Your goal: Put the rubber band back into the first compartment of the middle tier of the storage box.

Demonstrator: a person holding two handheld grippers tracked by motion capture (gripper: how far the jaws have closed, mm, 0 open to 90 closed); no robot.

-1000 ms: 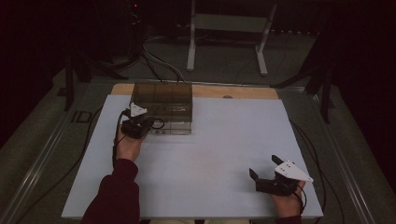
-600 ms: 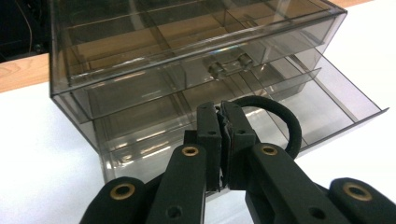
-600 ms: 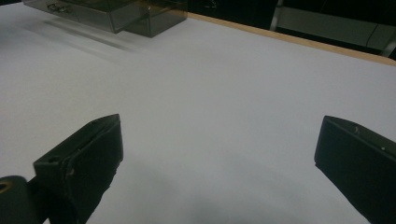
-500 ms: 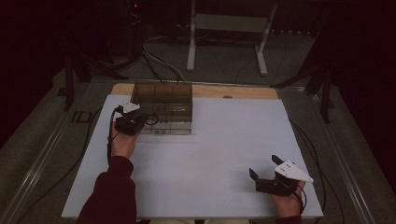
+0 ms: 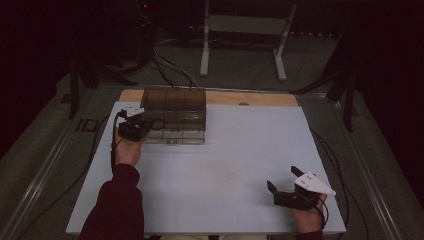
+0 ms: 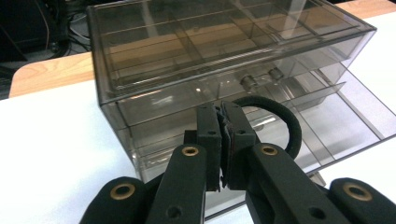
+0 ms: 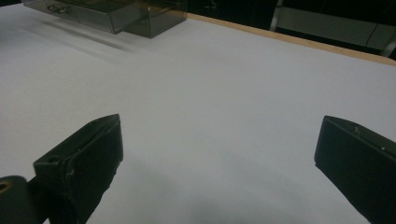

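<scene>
Grippers at work over a white table (image 5: pixel 215 170), seen from above and along each pair of jaws. Left gripper (image 6: pixel 223 140): jaws pressed together on the edge of a black hair tie (image 6: pixel 286 122), whose loop stands up and curves off to the right of the pinch. In the high view this gripper (image 5: pixel 134 126) sits at the left front corner of a clear smoky plastic drawer box (image 5: pixel 174 107), which stands at the far side of the table, and the hair tie (image 5: pixel 157 124) shows as a small dark ring just in front of the box. Along the left jaws, the box (image 6: pixel 196 51) rises directly behind the tie; its top holds divided compartments, and a lower drawer (image 6: pixel 336 112) is pulled out toward the right, with two small round knobs (image 6: pixel 261 79) visible through the wall. The tie hangs in front of the box's wall, above the open drawer's near edge; whether it touches the plastic cannot be told. Right gripper (image 5: pixel 286 186): near the front right corner of the table, well apart from the box, jaws spread wide with bare tabletop between them (image 7: pixel 219 154).
</scene>
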